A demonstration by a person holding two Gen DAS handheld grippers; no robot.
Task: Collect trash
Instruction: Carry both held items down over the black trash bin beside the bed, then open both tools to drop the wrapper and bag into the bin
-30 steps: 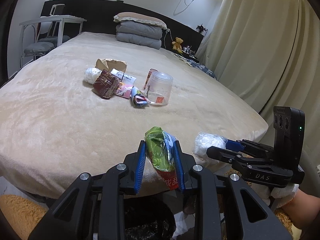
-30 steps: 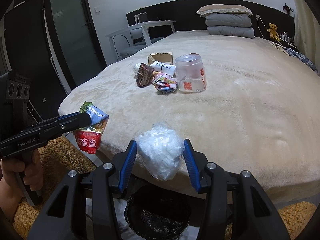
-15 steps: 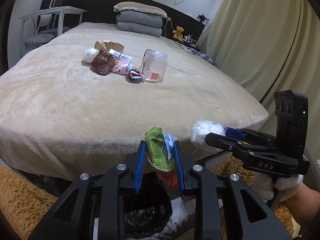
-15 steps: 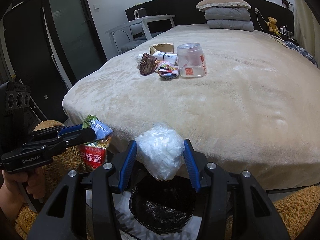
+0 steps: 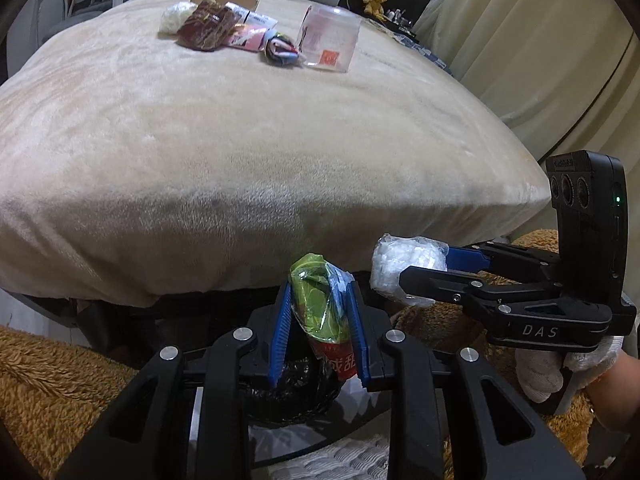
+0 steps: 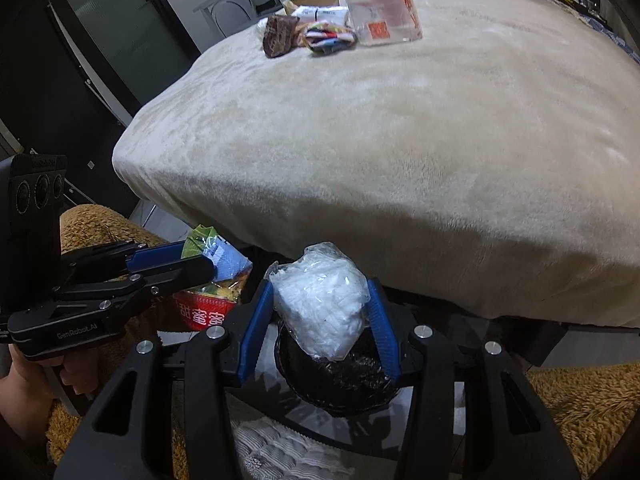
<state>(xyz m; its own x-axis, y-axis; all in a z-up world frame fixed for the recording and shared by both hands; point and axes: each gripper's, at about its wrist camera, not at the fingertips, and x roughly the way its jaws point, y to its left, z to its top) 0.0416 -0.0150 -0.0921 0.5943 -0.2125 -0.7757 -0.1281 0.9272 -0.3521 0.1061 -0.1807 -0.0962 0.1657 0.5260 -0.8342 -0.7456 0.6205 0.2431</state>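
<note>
Fingers [image 5: 280,336] of the left gripper [image 5: 320,334] are closed tightly on a green and red snack wrapper [image 5: 320,316], which is held upright between the blue pads. A crumpled clear plastic bag [image 6: 322,304] is clamped between the fingers of the right gripper [image 6: 320,320], whose jaws are set only as wide as the bag. Both items are held above a black-lined trash bin [image 6: 340,384], which is seen on the floor at the foot of the bed [image 5: 240,140]. In the left wrist view the right gripper is seen from the side, carried by a white-gloved hand [image 5: 552,368]. More trash is left further up the bed: a clear plastic container [image 5: 330,38], a dark brown wrapper [image 5: 206,30], a white wad [image 5: 176,18] and several coloured wrappers [image 5: 280,46], all lying close together. Brown shaggy rugs [image 5: 52,384] are seen on the floor on both sides of the bin.
</note>
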